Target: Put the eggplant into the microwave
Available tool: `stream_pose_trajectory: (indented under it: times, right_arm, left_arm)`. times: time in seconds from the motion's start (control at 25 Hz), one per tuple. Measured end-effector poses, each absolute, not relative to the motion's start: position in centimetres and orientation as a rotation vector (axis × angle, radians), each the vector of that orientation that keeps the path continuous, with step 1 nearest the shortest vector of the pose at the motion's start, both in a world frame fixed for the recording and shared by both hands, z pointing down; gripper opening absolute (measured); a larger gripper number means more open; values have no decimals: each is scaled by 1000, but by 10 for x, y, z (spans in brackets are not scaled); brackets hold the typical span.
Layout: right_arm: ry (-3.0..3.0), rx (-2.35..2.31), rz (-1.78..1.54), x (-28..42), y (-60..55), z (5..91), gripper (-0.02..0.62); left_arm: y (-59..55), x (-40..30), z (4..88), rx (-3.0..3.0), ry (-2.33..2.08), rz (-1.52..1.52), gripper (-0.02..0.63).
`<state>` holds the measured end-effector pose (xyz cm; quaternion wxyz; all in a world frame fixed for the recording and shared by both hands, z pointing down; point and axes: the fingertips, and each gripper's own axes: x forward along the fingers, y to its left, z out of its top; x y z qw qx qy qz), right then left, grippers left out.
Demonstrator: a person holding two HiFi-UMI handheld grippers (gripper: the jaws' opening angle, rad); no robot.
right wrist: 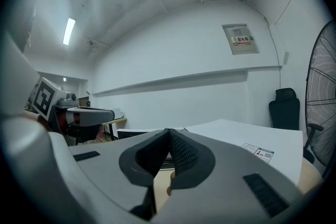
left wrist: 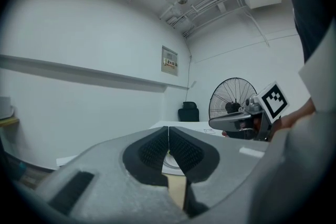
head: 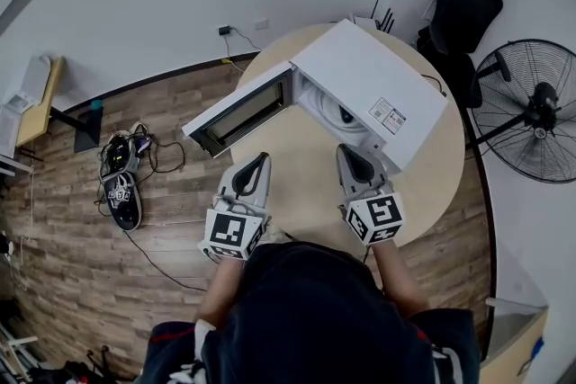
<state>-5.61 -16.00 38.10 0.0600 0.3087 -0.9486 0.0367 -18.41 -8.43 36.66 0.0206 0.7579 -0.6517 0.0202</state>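
A white microwave (head: pixel 369 85) stands on a round wooden table (head: pixel 306 189), its door (head: pixel 241 114) swung open to the left. A small dark shape (head: pixel 343 114) lies in the cavity on the white turntable; I cannot tell if it is the eggplant. My left gripper (head: pixel 260 160) (left wrist: pixel 168 131) hovers just in front of the open door, jaws shut and empty. My right gripper (head: pixel 347 151) (right wrist: pixel 169 132) sits in front of the cavity, its pads also meeting with nothing between them. Each gripper shows in the other's view: the right gripper (left wrist: pixel 239 122) and the left gripper (right wrist: pixel 86 113).
A large standing fan (head: pixel 531 108) is at the right and a black chair (head: pixel 463 0) behind the table. Shoes and cables (head: pixel 121 184) lie on the wooden floor at the left. A router (head: pixel 378 18) stands behind the microwave.
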Motion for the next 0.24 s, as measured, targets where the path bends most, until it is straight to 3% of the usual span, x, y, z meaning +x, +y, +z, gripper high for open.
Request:
stream_pose_trajectory:
  times: [0.24]
  right_arm:
    - [-2868, 926, 109, -57, -160, 383, 11]
  left_arm:
    - [-85, -185, 366, 2355, -2027, 48, 18]
